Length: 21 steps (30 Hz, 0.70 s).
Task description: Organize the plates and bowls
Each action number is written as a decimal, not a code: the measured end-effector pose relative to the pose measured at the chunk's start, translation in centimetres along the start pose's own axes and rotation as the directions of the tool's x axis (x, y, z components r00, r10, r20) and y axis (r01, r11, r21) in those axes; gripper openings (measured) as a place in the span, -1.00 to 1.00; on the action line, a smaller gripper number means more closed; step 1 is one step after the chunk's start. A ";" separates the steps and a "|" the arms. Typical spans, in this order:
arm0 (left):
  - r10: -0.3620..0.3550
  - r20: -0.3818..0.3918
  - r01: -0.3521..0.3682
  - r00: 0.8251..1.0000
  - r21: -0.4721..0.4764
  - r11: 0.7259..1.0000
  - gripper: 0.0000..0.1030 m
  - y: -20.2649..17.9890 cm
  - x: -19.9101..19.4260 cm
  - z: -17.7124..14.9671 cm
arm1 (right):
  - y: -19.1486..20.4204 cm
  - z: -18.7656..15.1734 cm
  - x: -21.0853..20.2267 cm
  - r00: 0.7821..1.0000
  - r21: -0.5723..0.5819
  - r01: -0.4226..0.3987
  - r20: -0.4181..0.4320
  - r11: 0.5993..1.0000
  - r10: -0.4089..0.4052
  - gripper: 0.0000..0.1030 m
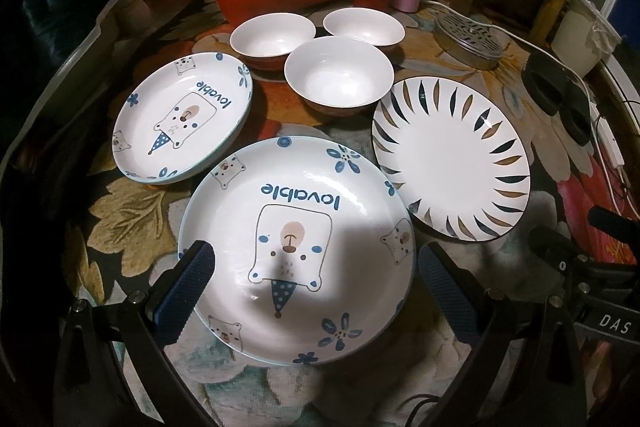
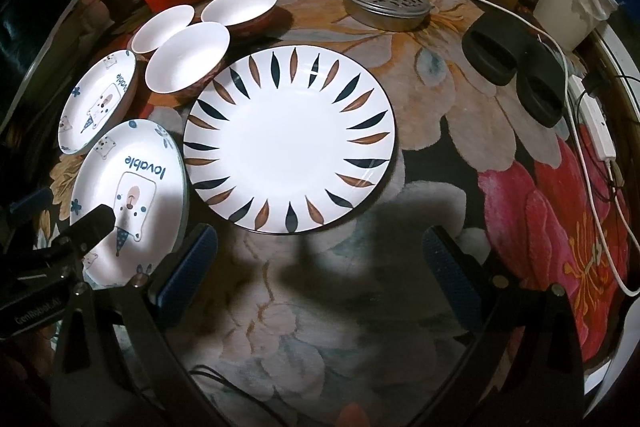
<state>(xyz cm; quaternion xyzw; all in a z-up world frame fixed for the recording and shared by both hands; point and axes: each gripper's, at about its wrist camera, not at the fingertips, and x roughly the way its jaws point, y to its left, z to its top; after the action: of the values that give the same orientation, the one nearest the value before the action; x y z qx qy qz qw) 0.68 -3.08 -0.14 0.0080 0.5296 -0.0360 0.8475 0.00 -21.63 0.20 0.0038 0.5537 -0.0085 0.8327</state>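
The left gripper [image 1: 314, 287] hangs with jaws spread wide, straddling the near bear plate [image 1: 296, 251] above it, touching nothing. The right gripper [image 2: 320, 267] is likewise agape over bare floral tablecloth [image 2: 420, 99], with the leaf-pattern plate [image 2: 290, 143] just ahead at 12 o'clock. Open cloth lies from 1 to 5 o'clock of that plate; its 9 o'clock rim sits just beside the near bear plate. The "lovable" lettering reads upside down, bear's head pointing away. A second bear plate [image 1: 182, 119] lies at 10 o'clock, three round, glossy white bowls [image 1: 338, 73] clustered at 12. A perforated metal lid [image 2: 386, 1] rests farther back.
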 end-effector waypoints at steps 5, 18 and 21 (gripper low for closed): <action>0.000 0.000 0.000 1.000 0.000 1.000 0.99 -0.1 0.0 0.0 | -0.2 0.0 0.0 1.000 0.000 0.002 0.002 1.000 -0.002 1.00; -0.012 -0.013 0.012 1.000 0.023 1.000 0.99 -0.7 0.7 0.7 | -1.0 0.0 0.2 1.000 0.008 0.002 -0.003 1.000 -0.002 1.00; -0.012 -0.012 0.013 1.000 0.041 0.999 0.99 -1.0 1.1 1.4 | -1.6 0.1 0.4 1.000 0.015 0.001 -0.004 1.000 -0.001 1.00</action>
<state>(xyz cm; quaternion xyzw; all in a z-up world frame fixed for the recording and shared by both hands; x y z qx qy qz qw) 2.31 -4.19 -0.47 0.0223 0.5337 -0.0520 0.8438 0.24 -23.20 -0.13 0.0096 0.5551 -0.0130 0.8316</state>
